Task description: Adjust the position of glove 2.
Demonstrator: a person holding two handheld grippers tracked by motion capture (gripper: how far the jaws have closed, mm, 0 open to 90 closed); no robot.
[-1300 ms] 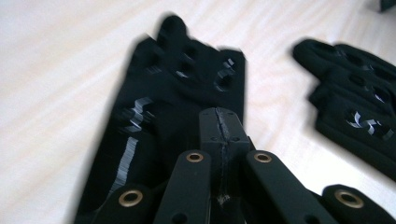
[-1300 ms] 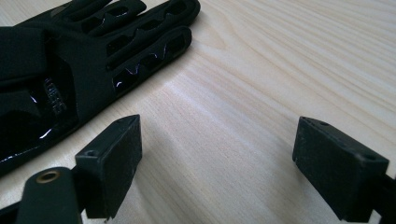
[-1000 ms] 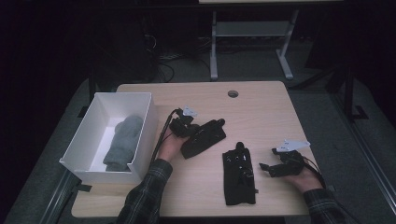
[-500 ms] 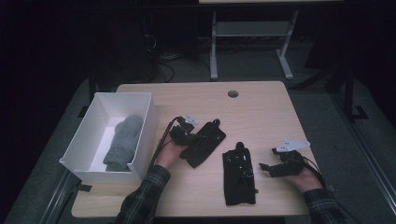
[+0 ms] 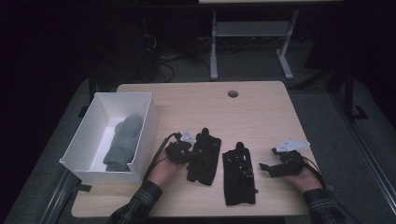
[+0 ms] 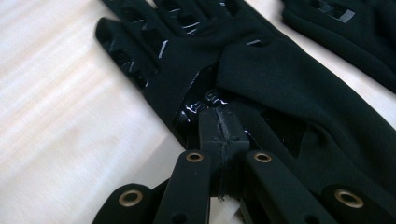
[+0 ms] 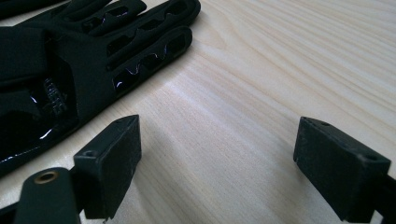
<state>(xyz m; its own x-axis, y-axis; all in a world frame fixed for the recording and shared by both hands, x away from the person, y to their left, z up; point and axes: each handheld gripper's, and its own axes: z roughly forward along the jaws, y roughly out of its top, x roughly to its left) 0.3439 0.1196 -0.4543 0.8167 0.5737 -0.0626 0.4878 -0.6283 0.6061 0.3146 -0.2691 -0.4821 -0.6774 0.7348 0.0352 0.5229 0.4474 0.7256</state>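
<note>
Two black gloves lie on the wooden table. My left gripper (image 5: 184, 151) (image 6: 219, 123) is shut, its tips pinching the edge of the left glove (image 5: 205, 158) (image 6: 280, 79) near the base of its fingers. The right glove (image 5: 238, 177) (image 6: 345, 28) (image 7: 70, 60) lies flat beside it, fingers pointing away from me. Right of that glove, my right gripper (image 5: 266, 167) (image 7: 219, 144) rests low over bare wood. Its jaws stand wide open with nothing between them.
A white open box (image 5: 144, 116) stands at the table's left edge with a grey folded cloth (image 5: 121, 140) inside. A round cable hole (image 5: 232, 94) sits near the far edge. Bare wood stretches across the far half of the table (image 5: 261, 116).
My left gripper has slid toward the near edge, and the left glove has come with it and turned to lie nearly parallel with the right glove. The right gripper has stayed put.
</note>
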